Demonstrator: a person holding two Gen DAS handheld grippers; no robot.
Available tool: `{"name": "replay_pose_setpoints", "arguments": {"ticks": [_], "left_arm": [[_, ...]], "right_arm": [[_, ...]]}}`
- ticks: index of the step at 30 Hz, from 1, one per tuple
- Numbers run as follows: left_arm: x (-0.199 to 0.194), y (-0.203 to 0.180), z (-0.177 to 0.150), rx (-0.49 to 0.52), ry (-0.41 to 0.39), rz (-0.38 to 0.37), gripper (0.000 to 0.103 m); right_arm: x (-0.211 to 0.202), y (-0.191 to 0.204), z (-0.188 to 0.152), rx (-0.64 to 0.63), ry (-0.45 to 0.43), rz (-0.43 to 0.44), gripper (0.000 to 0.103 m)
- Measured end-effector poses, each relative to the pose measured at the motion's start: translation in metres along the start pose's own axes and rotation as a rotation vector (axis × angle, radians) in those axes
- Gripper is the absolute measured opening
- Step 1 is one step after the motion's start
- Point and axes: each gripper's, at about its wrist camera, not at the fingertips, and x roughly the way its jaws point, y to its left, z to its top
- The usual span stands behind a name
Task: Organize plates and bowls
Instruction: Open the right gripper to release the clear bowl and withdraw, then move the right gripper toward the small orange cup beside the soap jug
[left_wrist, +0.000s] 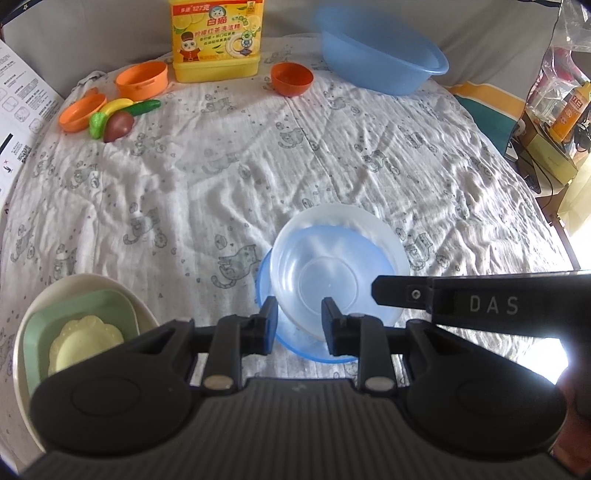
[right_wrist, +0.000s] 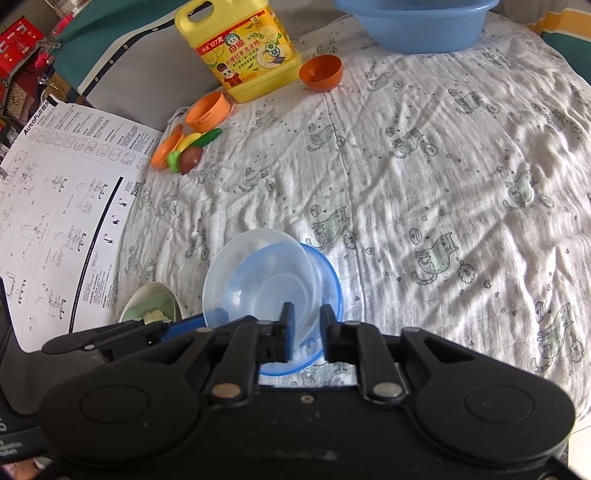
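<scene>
Cat-print bedsheet (left_wrist: 229, 177), near edge: clear bowl (left_wrist: 334, 266) nested on blue plate (left_wrist: 295, 343); left gripper (left_wrist: 299, 321) and right gripper (right_wrist: 307, 330) slightly parted astride its rim, unclamped. Stacking seemingly done; next, withdrawing cleanly

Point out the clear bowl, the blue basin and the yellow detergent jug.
clear bowl (left_wrist: 328, 284), left wrist view, inside bottom.
blue basin (left_wrist: 373, 70), left wrist view, front outer wall.
yellow detergent jug (right_wrist: 251, 55), right wrist view, printed front label.

Left gripper (left_wrist: 297, 319) angled downward, fingers slightly parted, right gripper (right_wrist: 306, 325) alongside, likewise slightly parted
</scene>
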Motion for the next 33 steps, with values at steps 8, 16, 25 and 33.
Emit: {"name": "replay_pose_setpoints", "arguments": {"ticks": [8, 16, 25, 33], "left_arm": [[-0.022, 0.002, 0.000, 0.005, -0.089, 0.045, 0.088], [-0.031, 0.031, -0.006, -0.098, -0.122, 0.065, 0.103], [-0.029, 0.040, -0.008, -0.125, -0.117, 0.068, 0.103], [-0.021, 0.041, -0.006, -0.134, -0.091, 0.072, 0.103]], "right_arm": [[-0.015, 0.006, 0.004, -0.032, -0.079, -0.024, 0.080], [-0.022, 0.002, 0.007, -0.035, -0.128, -0.063, 0.103], [-0.020, 0.001, 0.004, -0.028, -0.130, -0.085, 0.103], [-0.016, -0.002, 0.004, -0.012, -0.116, -0.096, 0.103]]}}
